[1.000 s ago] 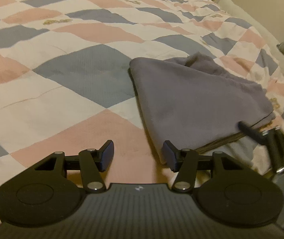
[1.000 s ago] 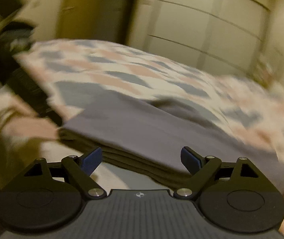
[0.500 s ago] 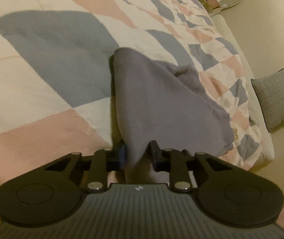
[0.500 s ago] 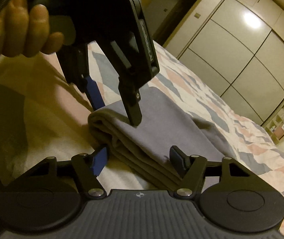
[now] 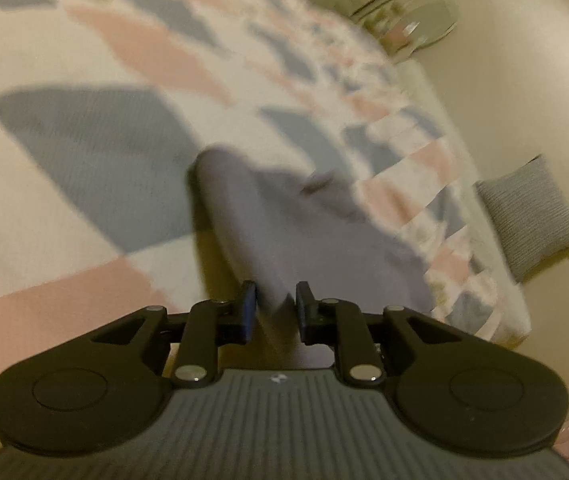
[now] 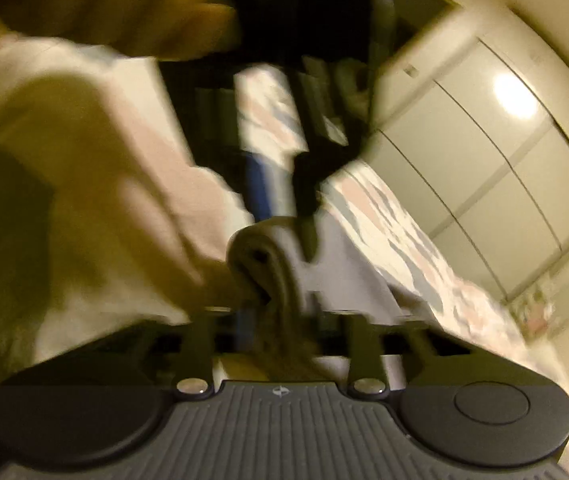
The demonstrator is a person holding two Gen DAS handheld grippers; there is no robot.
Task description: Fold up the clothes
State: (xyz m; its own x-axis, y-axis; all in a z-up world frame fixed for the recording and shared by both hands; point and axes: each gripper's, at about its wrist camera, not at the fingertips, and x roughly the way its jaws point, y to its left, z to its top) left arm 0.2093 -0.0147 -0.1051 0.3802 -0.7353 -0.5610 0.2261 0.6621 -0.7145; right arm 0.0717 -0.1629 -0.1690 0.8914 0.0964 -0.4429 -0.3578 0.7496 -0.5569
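Both the left tool [image 5: 275, 312] and right tool [image 6: 280, 320] clench the folded grey garment [image 5: 284, 232]; uneven pulling over the bed [image 5: 84, 152] could spill its layers.

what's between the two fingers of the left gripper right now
A bunched edge of the grey garment sits between the left gripper fingers, seen in the left wrist view.

To the left of the left gripper [image 5: 275, 312] open quilt [image 5: 64, 200] is seen, while ahead the way is taken by the grey garment [image 5: 284, 232], a cushion [image 5: 532, 216] lying right.
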